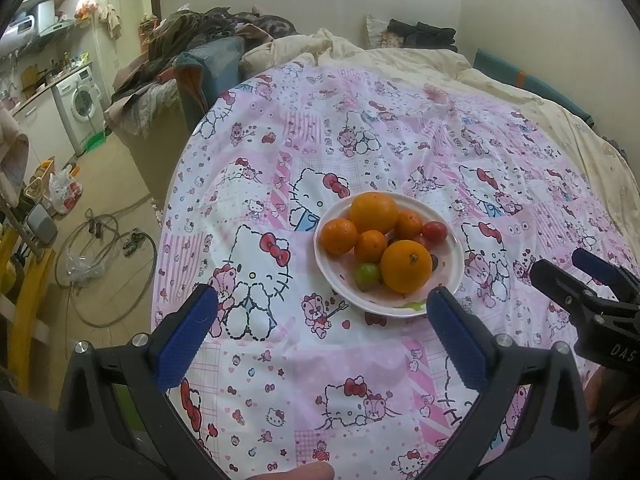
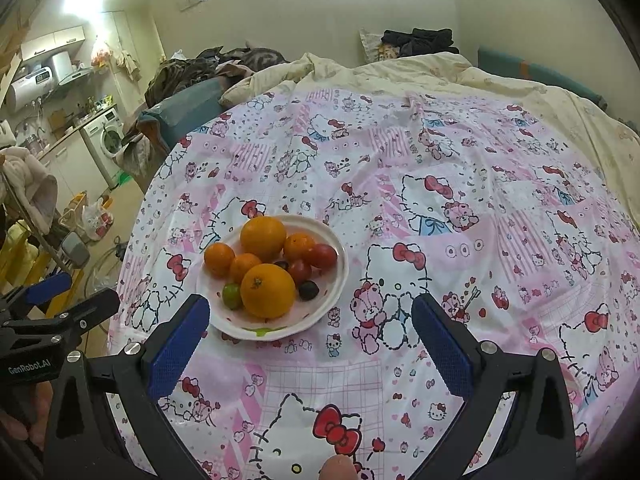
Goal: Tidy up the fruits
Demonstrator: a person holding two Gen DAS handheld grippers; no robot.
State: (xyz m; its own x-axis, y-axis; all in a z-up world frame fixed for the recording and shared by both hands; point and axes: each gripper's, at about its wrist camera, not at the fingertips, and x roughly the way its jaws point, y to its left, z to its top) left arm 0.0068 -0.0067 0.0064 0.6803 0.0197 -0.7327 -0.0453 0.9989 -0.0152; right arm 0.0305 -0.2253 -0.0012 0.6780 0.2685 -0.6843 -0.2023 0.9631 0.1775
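**Q:** Where is the fruit sitting, and what are the tongs doing?

**A:** The fruit is lying heaped on a white plate (image 1: 450,258) resting on the pink cartoon-print sheet (image 1: 360,140). The left gripper (image 1: 322,314) and the right gripper (image 2: 310,322) are both hovering short of the plate, each with its blue pads spread wide and holding nothing.

**Q:** How is the fruit likely to be handling?

**A:** The near large orange (image 2: 267,290) and the far large orange (image 2: 263,238) are looking firm, round and fairly heavy, so a grip across the widest part seems safest. The three small oranges, such as the left one (image 2: 219,259), are probably lighter and apt to roll. The red tomatoes (image 2: 322,255) are appearing smooth and soft, calling for gentle pressure. The plate is sitting on soft bedding and may be tipping if pressed at the rim.

**Q:** What is staying unclear?

**A:** The small green fruit (image 2: 232,295) and the dark fruit (image 2: 309,290) are being partly hidden by the near orange; their kinds cannot be told. No destination container is showing.
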